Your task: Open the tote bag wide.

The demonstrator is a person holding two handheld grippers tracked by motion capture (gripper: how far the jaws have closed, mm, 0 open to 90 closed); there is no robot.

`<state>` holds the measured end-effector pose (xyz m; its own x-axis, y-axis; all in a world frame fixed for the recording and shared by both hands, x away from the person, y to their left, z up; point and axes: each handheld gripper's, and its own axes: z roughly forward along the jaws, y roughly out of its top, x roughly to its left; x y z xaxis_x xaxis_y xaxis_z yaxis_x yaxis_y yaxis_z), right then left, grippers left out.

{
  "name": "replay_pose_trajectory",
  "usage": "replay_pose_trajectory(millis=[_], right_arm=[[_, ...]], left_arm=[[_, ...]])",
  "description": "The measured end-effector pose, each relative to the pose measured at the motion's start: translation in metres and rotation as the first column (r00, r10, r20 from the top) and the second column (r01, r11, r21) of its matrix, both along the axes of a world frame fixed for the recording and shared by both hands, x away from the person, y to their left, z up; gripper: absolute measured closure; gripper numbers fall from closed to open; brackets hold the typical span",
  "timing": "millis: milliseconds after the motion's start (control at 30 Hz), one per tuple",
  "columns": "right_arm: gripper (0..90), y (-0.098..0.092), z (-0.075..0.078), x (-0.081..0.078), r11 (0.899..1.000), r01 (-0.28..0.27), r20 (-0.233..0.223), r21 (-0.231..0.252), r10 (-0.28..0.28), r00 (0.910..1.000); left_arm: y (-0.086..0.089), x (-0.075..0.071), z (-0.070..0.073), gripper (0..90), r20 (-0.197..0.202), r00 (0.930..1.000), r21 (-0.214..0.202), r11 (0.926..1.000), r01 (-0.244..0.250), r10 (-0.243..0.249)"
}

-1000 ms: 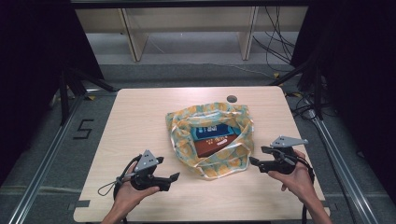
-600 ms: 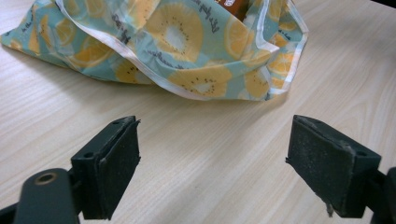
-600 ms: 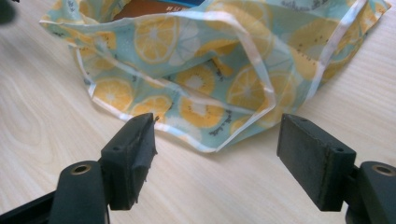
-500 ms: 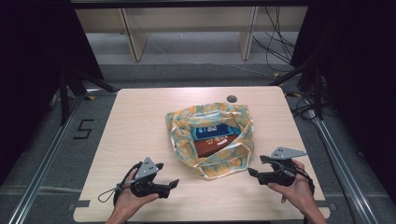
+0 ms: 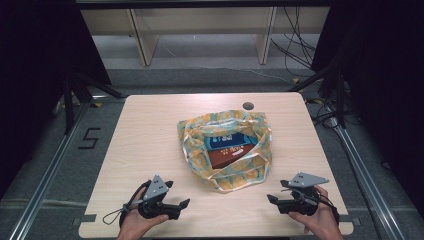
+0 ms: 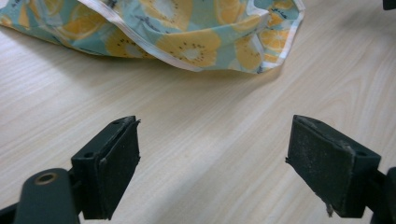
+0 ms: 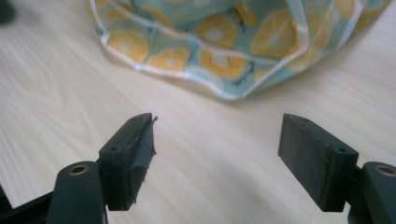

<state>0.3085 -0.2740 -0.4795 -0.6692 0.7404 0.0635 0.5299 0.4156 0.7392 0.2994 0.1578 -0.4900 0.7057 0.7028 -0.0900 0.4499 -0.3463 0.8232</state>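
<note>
low at the near left corner of the pale wooden table (image 5: 150, 130), black two-jaw left gripper (image 5: 181, 207) with its grey three-cornered plate, held in a hand (image 5: 132, 225) and angled toward the middle. jaws spread wide, nothing between them; bare wood under them in the left gripper view (image 6: 212, 158), fabric well ahead. parked clear of the load, probably so as not to drag the cloth.

centre of the table: soft fabric bag printed with orange citrus slices on pale teal, white-edged (image 5: 225, 150), lying slumped with its mouth open upward. inside, a blue flat box (image 5: 227, 140) over a reddish-brown flat box (image 5: 230, 156), both resting against the bag's inner wall. looks like a packed bag left open, rim sagging to the tabletop toward both grippers (image 6: 187, 46) (image 7: 224, 60).

small dark round hole (image 5: 248, 106) just beyond the bag, a fixture of the tabletop by the look of it.

near right corner: black two-jaw right gripper (image 5: 272, 199), also in a hand (image 5: 317, 220), jaws likewise released and empty, pointing left toward the bag's near hem, near but apart (image 7: 217, 154).
</note>
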Motion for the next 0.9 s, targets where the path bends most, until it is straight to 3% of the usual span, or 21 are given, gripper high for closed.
replay_pose_trajectory(millis=[133, 200, 300, 333, 367, 433, 467, 567, 600, 633, 700, 867, 900], right_arm=[[26.7, -0.006, -0.005, -0.011, 1.000, -0.006, -0.013, 0.005, 0.006, 0.9999], [26.3, -0.006, -0.006, -0.018, 0.999, 0.025, -0.038, 0.026, -0.024, 0.9990], [26.3, -0.010, -0.011, -0.019, 1.000, 0.007, -0.033, 0.022, -0.006, 0.9994], [26.3, -0.009, -0.011, -0.022, 0.999, 0.020, -0.068, 0.029, -0.018, 0.9975], [26.2, -0.012, -0.012, -0.020, 1.000, 0.003, -0.039, 0.008, -0.002, 0.9992], [26.1, -0.011, -0.013, -0.023, 0.999, 0.041, -0.069, 0.014, -0.040, 0.9968], [25.9, -0.014, -0.015, -0.019, 1.000, -0.005, -0.034, 0.003, 0.005, 0.9994], [25.9, -0.013, -0.015, -0.020, 1.000, 0.016, -0.040, -0.013, -0.017, 0.9990], [25.9, -0.014, -0.016, -0.019, 1.000, 0.004, -0.023, -0.016, -0.004, 0.9997], [25.9, -0.012, -0.015, -0.020, 1.000, 0.009, -0.046, -0.013, -0.010, 0.9989], [25.8, -0.012, -0.016, -0.020, 1.000, 0.000, -0.042, -0.017, -0.001, 0.9991], [25.9, -0.012, -0.016, -0.020, 1.000, 0.004, -0.040, -0.023, -0.005, 0.9992], [25.9, -0.012, -0.016, -0.019, 1.000, 0.005, -0.041, -0.022, -0.006, 0.9992]], left_arm=[[-0.002, -0.001, -0.004, 15.8, 0.002, 0.9999, 0.010, 0.9998, 0.016, -0.016], [-0.003, 0.000, -0.005, 15.8, -0.009, 0.9999, 0.017, 0.9998, 0.010, -0.010], [-0.001, 0.001, -0.005, 15.8, -0.006, 0.9998, 0.042, 0.9989, 0.020, -0.019], [-0.001, 0.001, -0.005, 15.8, -0.004, 0.9998, 0.043, 0.9989, 0.017, -0.017], [-0.001, 0.001, -0.005, 15.8, -0.002, 0.9999, 0.046, 0.9989, 0.012, -0.012], [-0.003, 0.001, -0.006, 15.7, -0.001, 1.0000, 0.032, 0.9995, 0.004, -0.004], [-0.003, 0.001, -0.006, 15.8, -0.004, 1.0000, 0.027, 0.9996, 0.000, 0.000], [-0.003, 0.002, -0.007, 15.8, -0.002, 1.0000, 0.032, 0.9995, 0.006, -0.006], [-0.003, 0.002, -0.007, 15.7, 0.000, 1.0000, 0.027, 0.9996, 0.006, -0.006], [-0.001, 0.003, -0.006, 15.8, -0.001, 0.9999, 0.060, 0.9981, 0.017, -0.017], [-0.003, 0.002, -0.007, 15.8, 0.001, 1.0000, 0.034, 0.9994, 0.009, -0.009], [0.000, 0.004, -0.007, 15.8, -0.008, 0.9998, 0.062, 0.9980, 0.016, -0.016], [-0.002, 0.004, -0.008, 15.8, -0.008, 1.0000, 0.041, 0.9992, 0.001, -0.001]])
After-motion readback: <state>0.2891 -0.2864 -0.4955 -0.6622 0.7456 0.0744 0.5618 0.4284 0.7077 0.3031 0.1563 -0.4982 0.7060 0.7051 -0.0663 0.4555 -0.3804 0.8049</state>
